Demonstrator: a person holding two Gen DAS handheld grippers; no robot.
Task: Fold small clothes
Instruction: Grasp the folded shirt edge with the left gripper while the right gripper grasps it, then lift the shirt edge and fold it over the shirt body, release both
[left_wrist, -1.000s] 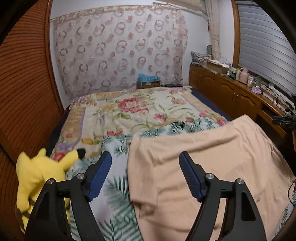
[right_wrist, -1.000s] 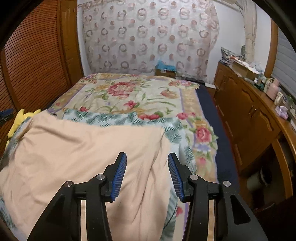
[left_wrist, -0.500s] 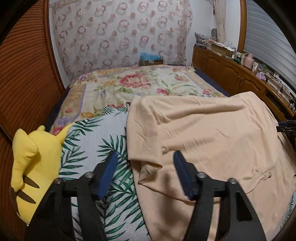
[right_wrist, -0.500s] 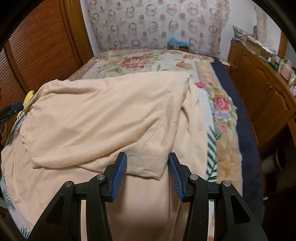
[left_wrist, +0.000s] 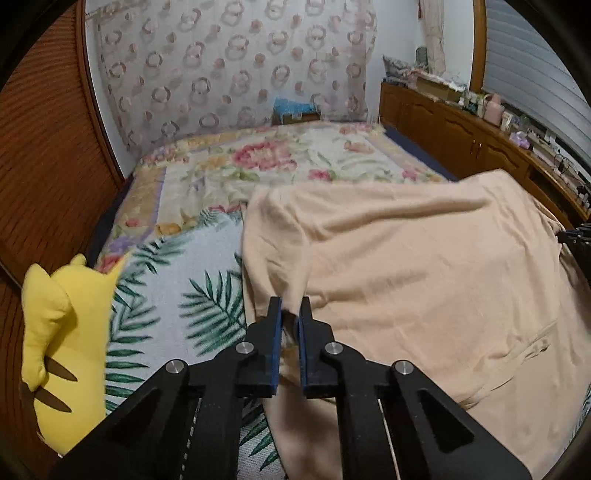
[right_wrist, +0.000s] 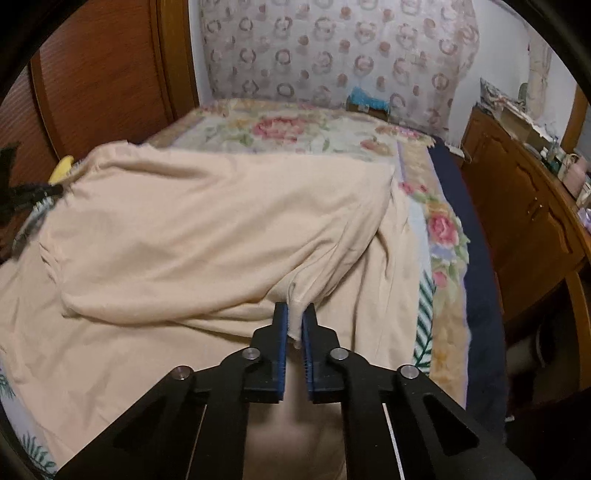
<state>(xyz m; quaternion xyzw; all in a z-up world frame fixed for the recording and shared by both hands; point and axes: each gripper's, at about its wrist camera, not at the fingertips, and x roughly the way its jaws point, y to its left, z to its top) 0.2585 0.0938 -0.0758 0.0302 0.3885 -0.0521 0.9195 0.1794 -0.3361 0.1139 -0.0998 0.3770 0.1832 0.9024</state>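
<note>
— Two clamps closed: left hand-held gripper and right hand-held gripper each pinch the peach cotton garment lying on the floral-covered bed.

— Mid-fold, probably; next, both corners need carrying together, level.

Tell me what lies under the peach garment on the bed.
Under the peach garment lies the palm-leaf sheet over a floral bedspread. The bed surface directly beneath the garment is covered, so anything there is unseen.

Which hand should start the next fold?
Probably neither alone. The left gripper and right gripper each pinch an edge of the shirt, jaws shut, so both should lift together.
</note>
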